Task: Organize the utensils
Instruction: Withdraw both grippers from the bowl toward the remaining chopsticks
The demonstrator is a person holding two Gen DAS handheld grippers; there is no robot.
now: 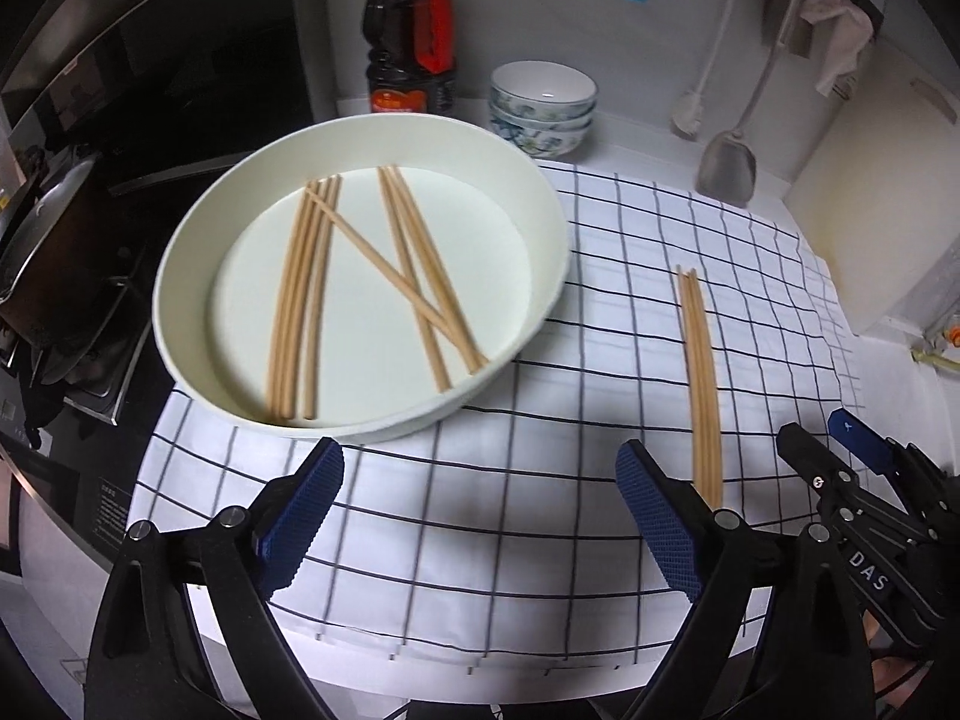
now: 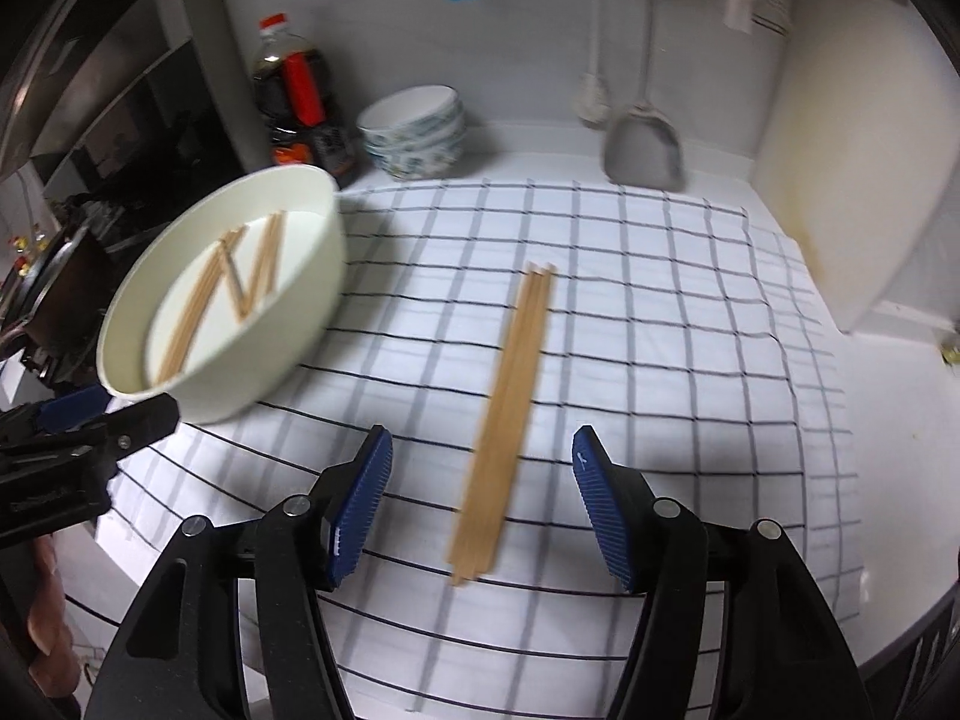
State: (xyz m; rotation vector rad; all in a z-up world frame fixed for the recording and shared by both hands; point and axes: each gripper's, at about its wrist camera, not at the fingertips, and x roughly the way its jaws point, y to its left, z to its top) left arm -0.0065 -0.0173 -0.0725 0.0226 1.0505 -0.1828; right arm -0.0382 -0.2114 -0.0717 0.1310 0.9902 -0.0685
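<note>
A bundle of pale wooden chopsticks (image 2: 507, 414) lay flat on the white cloth with dark grid lines (image 2: 660, 330) covering the counter, long axis running from the near edge toward the back wall. More chopsticks (image 1: 360, 282) lay crossed inside the round white basin (image 1: 540, 192) to the left. The right gripper (image 2: 480, 510) straddled the bundle's near end, jaws wide apart, holding nothing. The left gripper (image 1: 480, 522) was likewise wide open and empty. "DAS" was legible on the right gripper's body.
</note>
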